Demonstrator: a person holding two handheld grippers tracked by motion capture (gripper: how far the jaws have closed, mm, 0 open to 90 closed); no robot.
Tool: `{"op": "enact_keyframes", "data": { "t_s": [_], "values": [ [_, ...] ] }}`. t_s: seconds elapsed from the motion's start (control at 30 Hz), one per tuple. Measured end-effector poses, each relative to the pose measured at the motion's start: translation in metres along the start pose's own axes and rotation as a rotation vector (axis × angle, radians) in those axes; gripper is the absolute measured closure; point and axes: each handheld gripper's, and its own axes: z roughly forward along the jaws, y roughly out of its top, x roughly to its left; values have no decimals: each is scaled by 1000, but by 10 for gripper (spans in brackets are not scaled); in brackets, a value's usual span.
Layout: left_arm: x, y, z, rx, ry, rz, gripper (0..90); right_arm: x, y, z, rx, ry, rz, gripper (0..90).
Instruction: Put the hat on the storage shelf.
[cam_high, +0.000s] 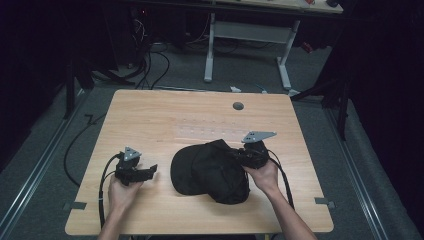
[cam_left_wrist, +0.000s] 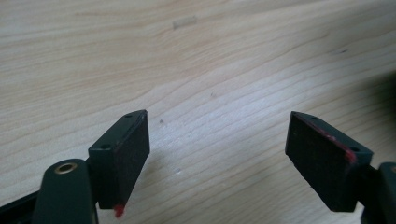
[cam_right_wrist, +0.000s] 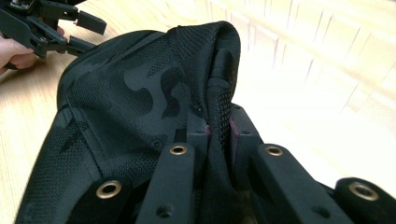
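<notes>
High view: you look forward and down from above your own side, far enough back to take in the whole bench (cam_high: 150, 110) and the floor beyond it.
Left gripper view: rides your left claw (cam_left_wrist: 217, 156), very near the wood, facing along the parted jaws.
Right gripper view: rides your right claw (cam_right_wrist: 219, 135), pressed close to the black cap (cam_right_wrist: 130, 102), facing across it.
Shared: the cap (cam_high: 210, 170) and your left claw (cam_high: 147, 172) (cam_right_wrist: 88, 32) appear in both the high and right gripper views.
</notes>
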Motion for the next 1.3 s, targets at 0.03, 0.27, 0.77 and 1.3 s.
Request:
{"op": "enact_keyframes", "data": {
  "t_s": [0.03, 0.27, 0.77, 1.3],
  "values": [
    [-1, 2, -2, -8, -12, -6, 236, 2, 2, -2, -7, -3, -10, 823],
    [-15, 14, -14, 0, -88, 12, 241, 12, 13, -14, -22, -26, -99, 824],
    [-57, 39, -30, 42, -249, 38, 184, 20, 26, -28, -58, -17, -180, 825],
    [-109, 65, -35, 107, -378, 118, 180, 29, 40, -33, -77, 26, -244, 825]
  ]
}}
